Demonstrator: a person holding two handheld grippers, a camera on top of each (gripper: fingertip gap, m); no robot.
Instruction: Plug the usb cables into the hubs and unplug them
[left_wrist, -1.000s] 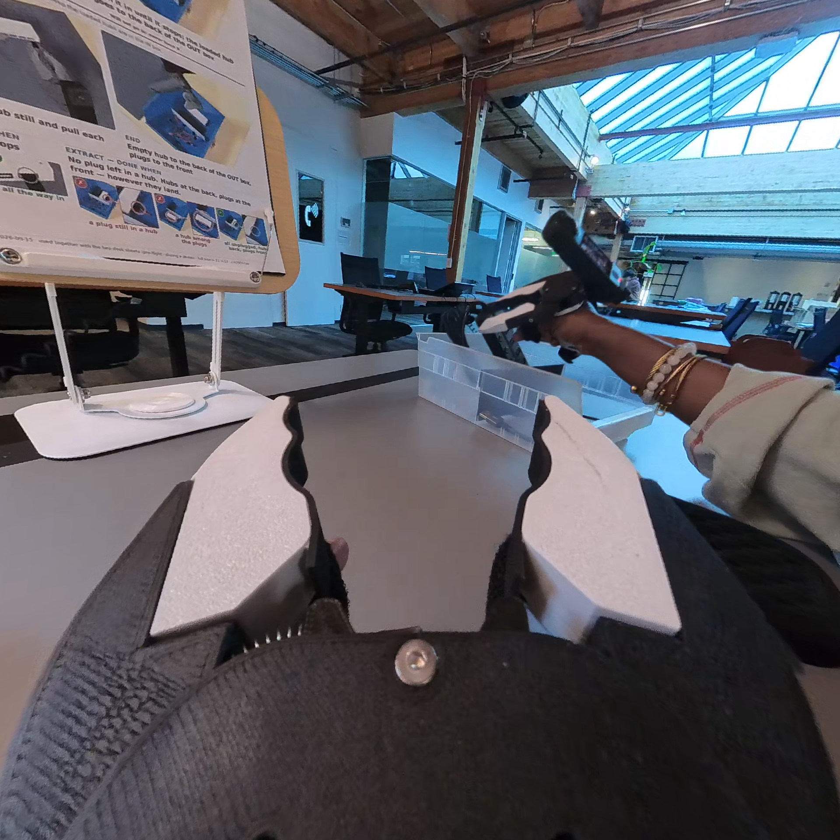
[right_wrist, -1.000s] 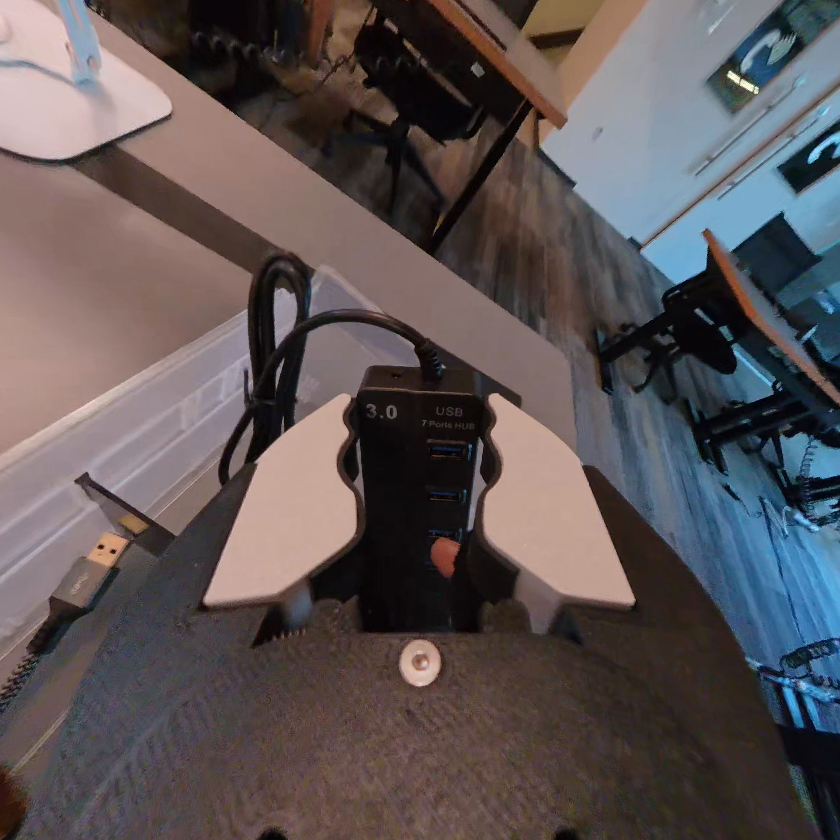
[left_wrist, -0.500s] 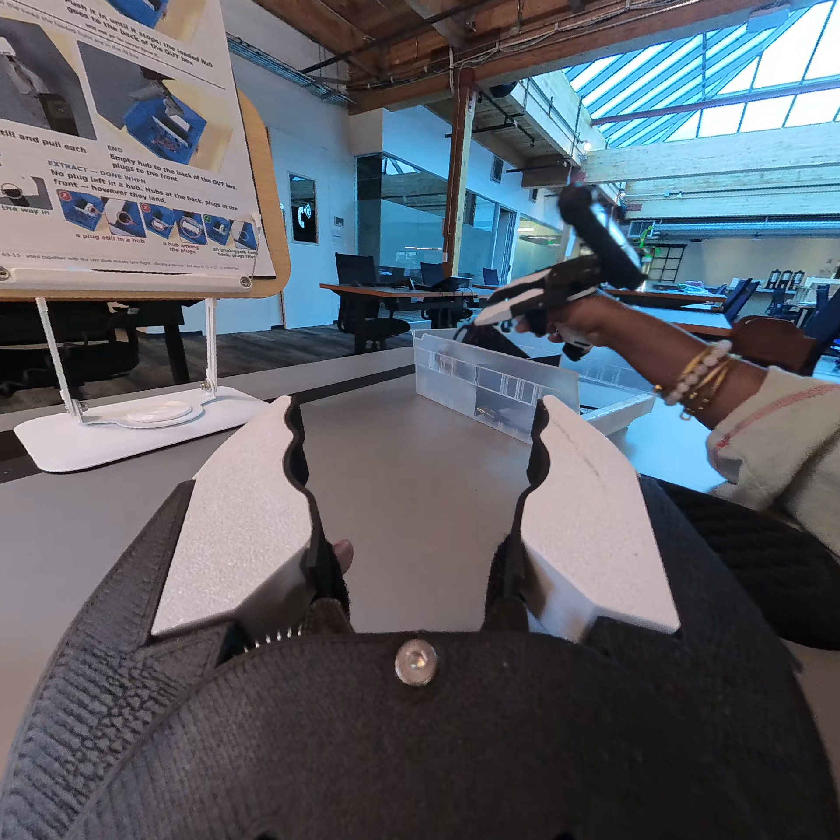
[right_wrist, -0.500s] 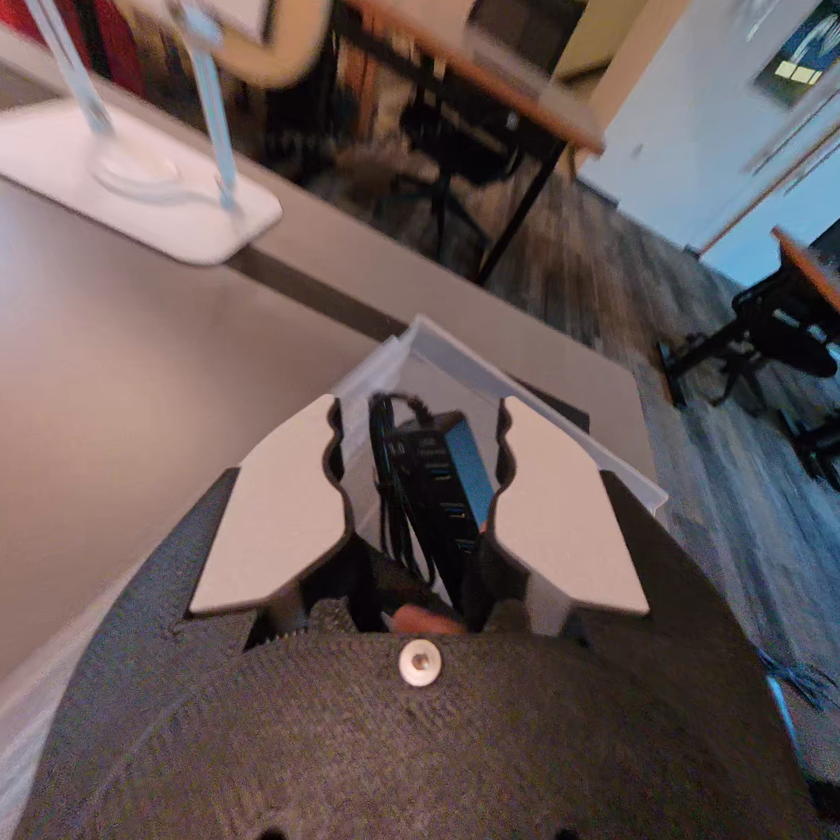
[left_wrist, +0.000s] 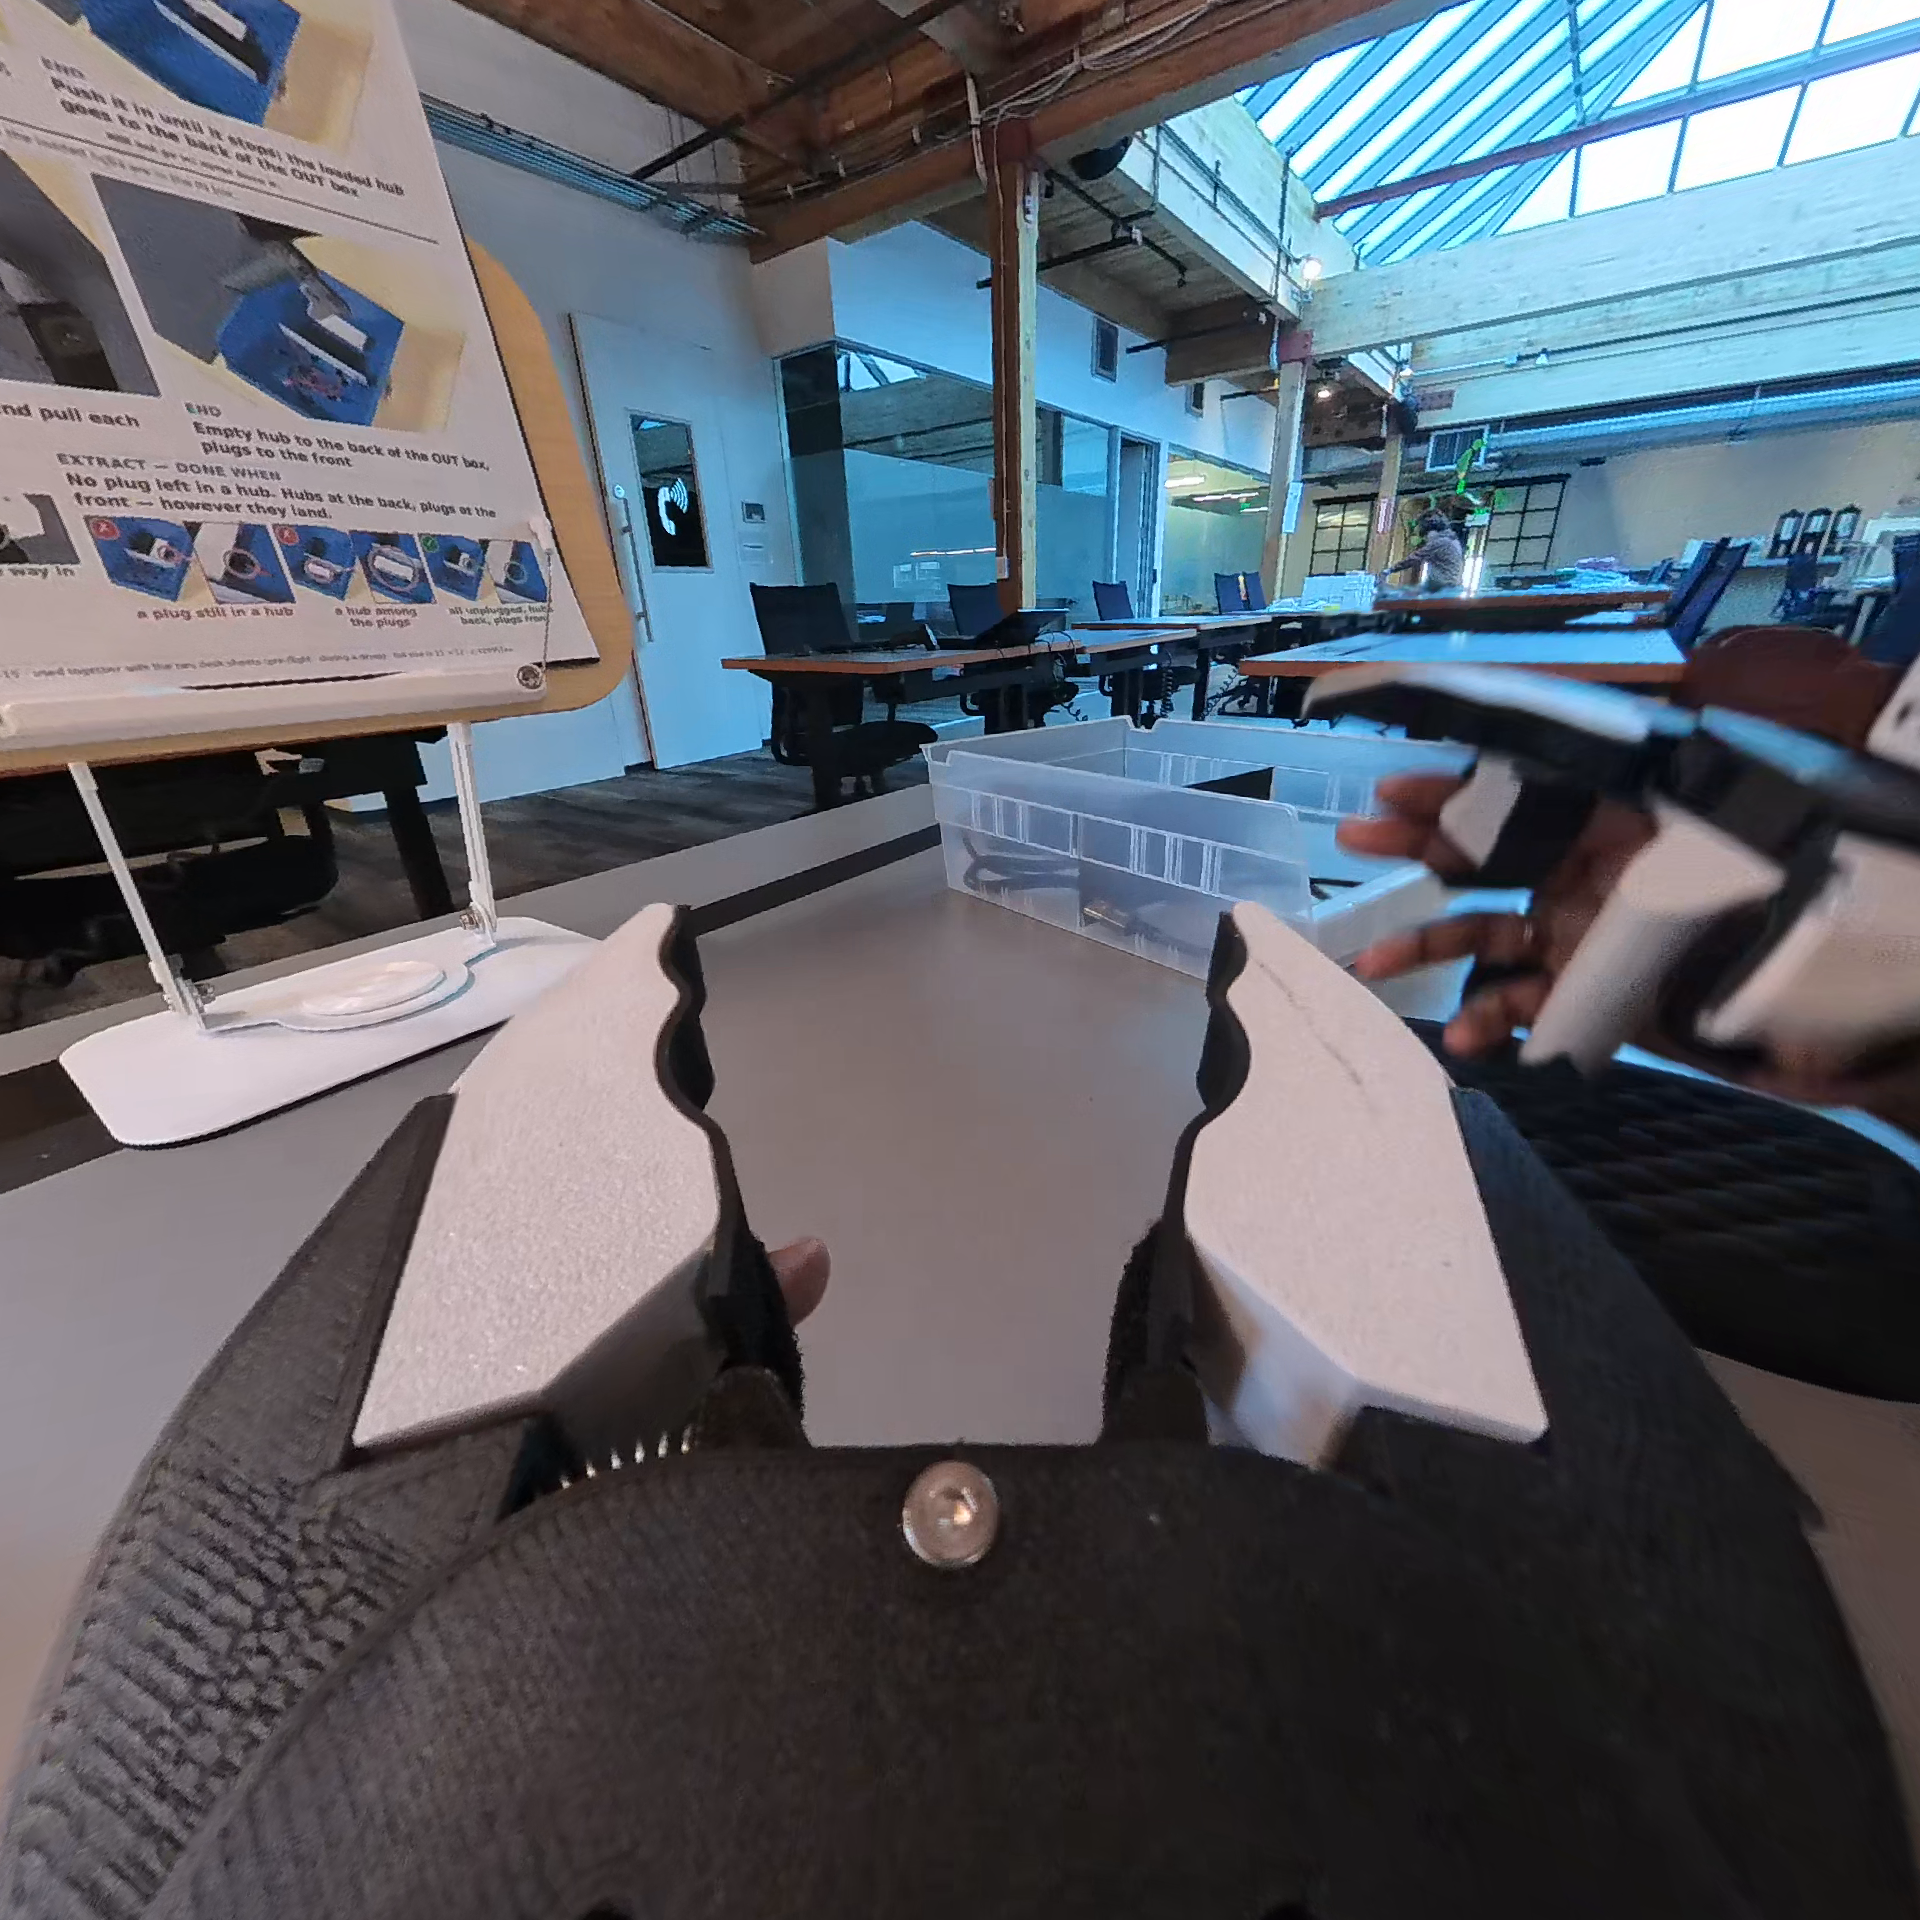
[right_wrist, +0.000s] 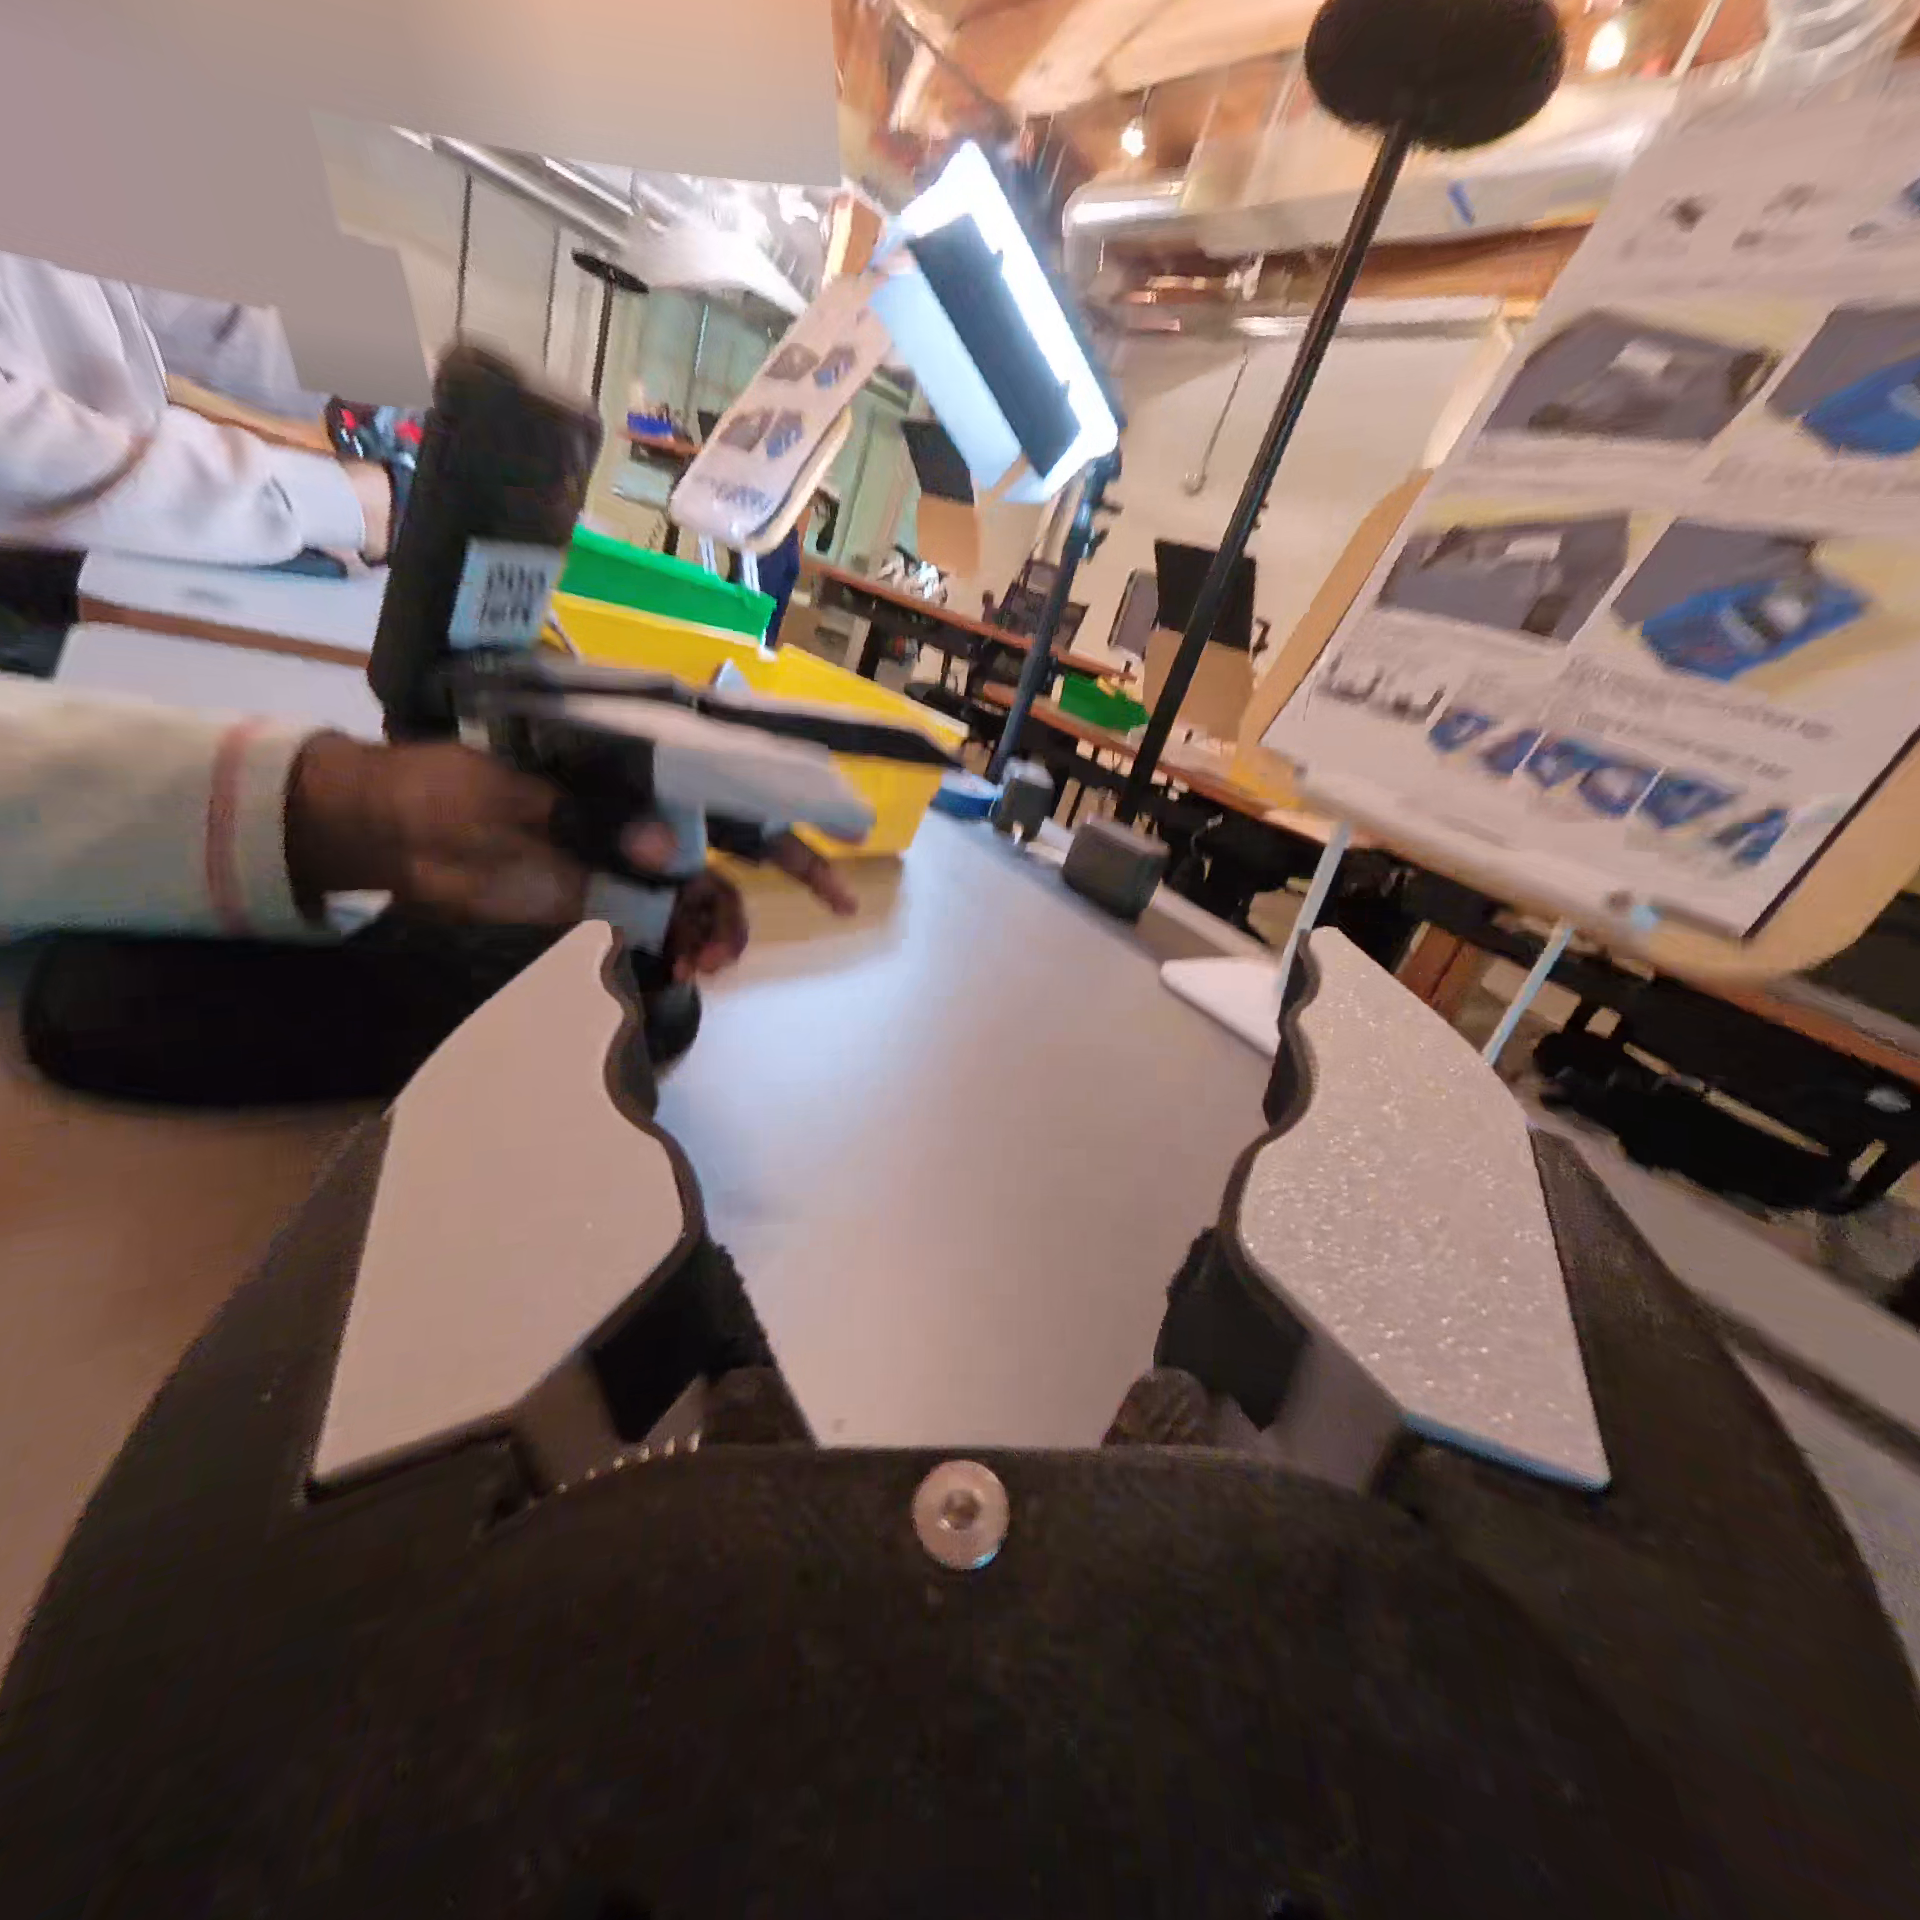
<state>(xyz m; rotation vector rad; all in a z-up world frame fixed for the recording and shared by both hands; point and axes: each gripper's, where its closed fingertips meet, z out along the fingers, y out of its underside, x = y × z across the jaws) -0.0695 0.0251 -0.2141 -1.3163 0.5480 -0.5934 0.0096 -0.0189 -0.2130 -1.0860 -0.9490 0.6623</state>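
A: Right gripper (right_wrist: 956, 1018) swung away from clear bin (left_wrist: 1122, 831) since a second ago; was clamped on black hub then, now spread wide with nothing between the fingers, only grey table (right_wrist: 966, 1195) showing.

B: Hub location now?

A: Cannot tell for sure. Dark cable shapes (left_wrist: 982, 873) and a metal plug visible through the front wall of the bin; hub itself not made out.

B: Left gripper?

A: Left gripper (left_wrist: 951, 987) spread wide too, nothing held, low over the table, short of the bin, pointed roughly toward it. Fingertip of holding hand (left_wrist: 800, 1273) peeking out by the inner side of the left finger.

B: Anything else near the bin?

A: Instruction board on white stand (left_wrist: 312, 997) left of the bin, well apart from it. Black padded mat (left_wrist: 1704, 1226) right of the bin's near corner. Right gripper also seen blurred in left wrist view, raised above the mat, right of the bin, fingers parted.

B: Right wrist view, bin visible?

A: No. Facing the other way: left gripper and sleeve at the left, yellow and green bins (right_wrist: 831, 686) behind them, board at the right, heavy motion blur.
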